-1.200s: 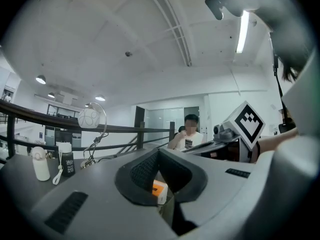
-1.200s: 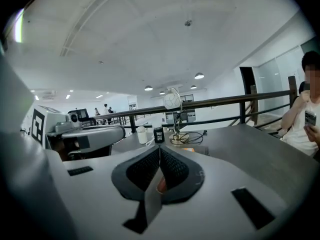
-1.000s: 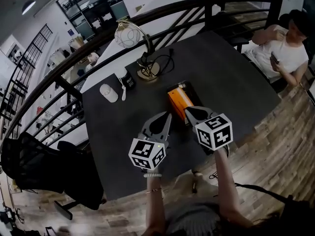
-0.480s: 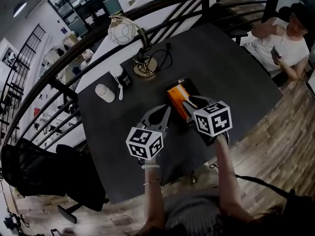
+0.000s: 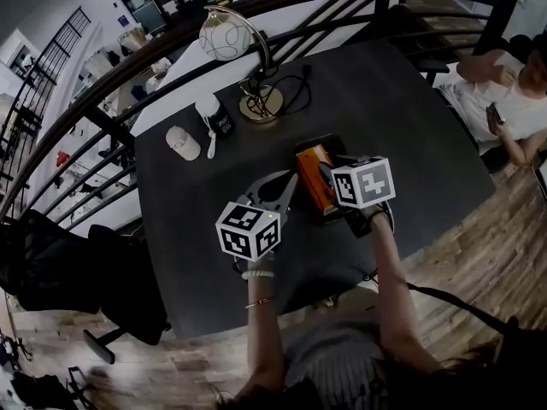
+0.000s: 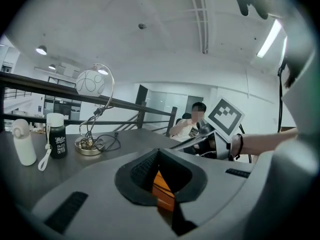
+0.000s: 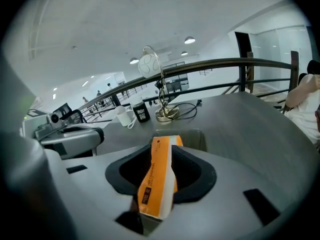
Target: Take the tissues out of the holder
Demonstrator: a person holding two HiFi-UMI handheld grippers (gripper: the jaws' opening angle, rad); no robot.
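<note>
Nearest, the left tool (image 6: 159, 153) is clenched tip to tip, and the sliver of orange in its gap is too small to tell whether it is nipped. The right tool (image 7: 161, 151) grasps the orange tissue pack (image 7: 158, 181) at centre frame, the pack's near end hidden by the pads. Just beyond, the holder (image 7: 197, 140) on the dark counter (image 5: 402, 118) is mostly blocked, and the lamp (image 5: 231, 41) stands farther off, upper left.

Ceiling lights (image 7: 189, 40) are casting even, bright light; both gripper views are bending strongly at their dark, vignetted edges.
</note>
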